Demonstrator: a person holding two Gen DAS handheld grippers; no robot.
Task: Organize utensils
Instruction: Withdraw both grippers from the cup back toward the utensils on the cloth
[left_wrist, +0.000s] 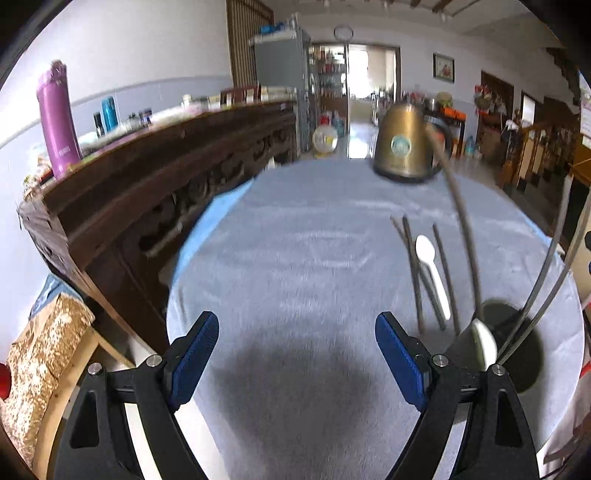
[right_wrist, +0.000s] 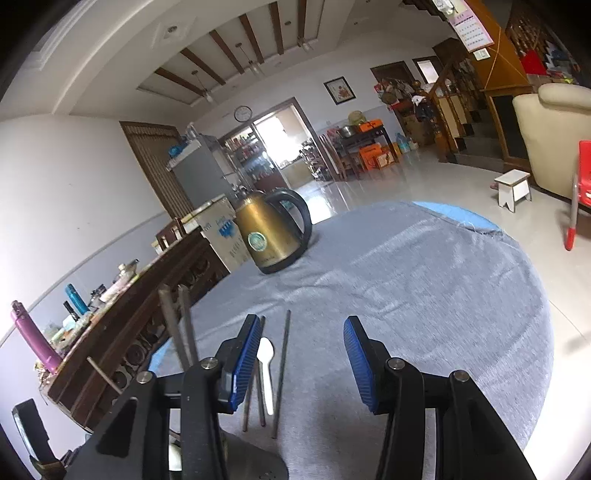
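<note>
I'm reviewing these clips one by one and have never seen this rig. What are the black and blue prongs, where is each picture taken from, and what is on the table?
The prongs are the two fingers of a hand-held gripper; a person carries one in each hand, each with a camera looking along its fingers. One picture is from the left hand-held gripper, the other from the right hand-held gripper. Both stand open and hold nothing. On the grey tablecloth lie a white spoon and loose chopsticks, with a brass-coloured kettle further back. A dark holder beside them already has utensils standing in it.
</note>
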